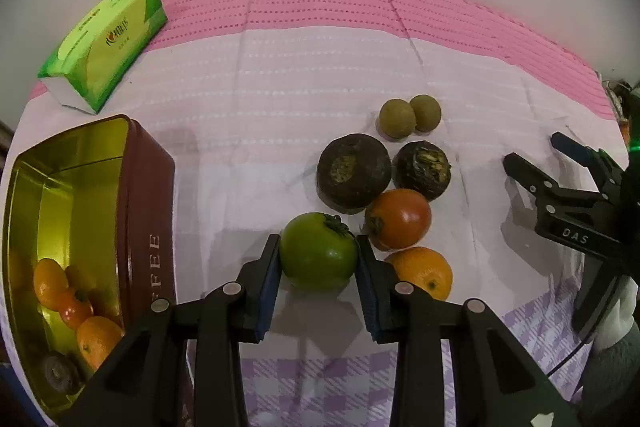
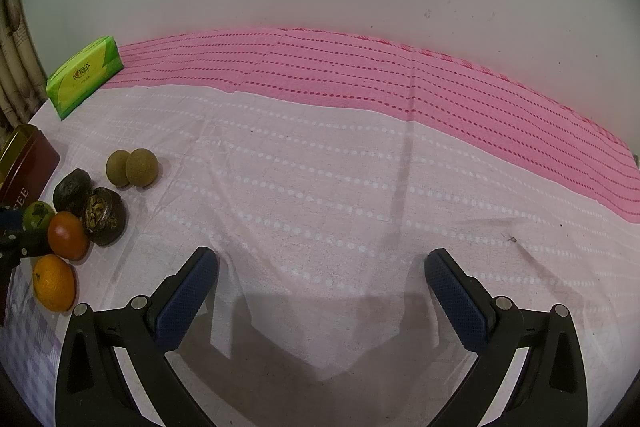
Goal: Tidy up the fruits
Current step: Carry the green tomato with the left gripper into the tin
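Observation:
My left gripper [image 1: 318, 257] is shut on a green tomato [image 1: 318, 253] that rests on the cloth. Beside it lie a red tomato [image 1: 399, 218], an orange [image 1: 424, 271], two dark round fruits [image 1: 353, 171] and two small brown-green fruits [image 1: 397, 117]. A maroon tin [image 1: 150, 211] with a gold inside stands at the left and holds several oranges and other fruit. My right gripper [image 2: 320, 267] is open and empty over bare cloth; it also shows in the left wrist view [image 1: 532, 157]. The fruit cluster [image 2: 68, 235] is at its far left.
A green tissue pack [image 1: 108, 41] lies at the back left. A pink and white cloth [image 2: 360, 167] covers the table, with a white wall behind. The table's right edge shows past the pink band.

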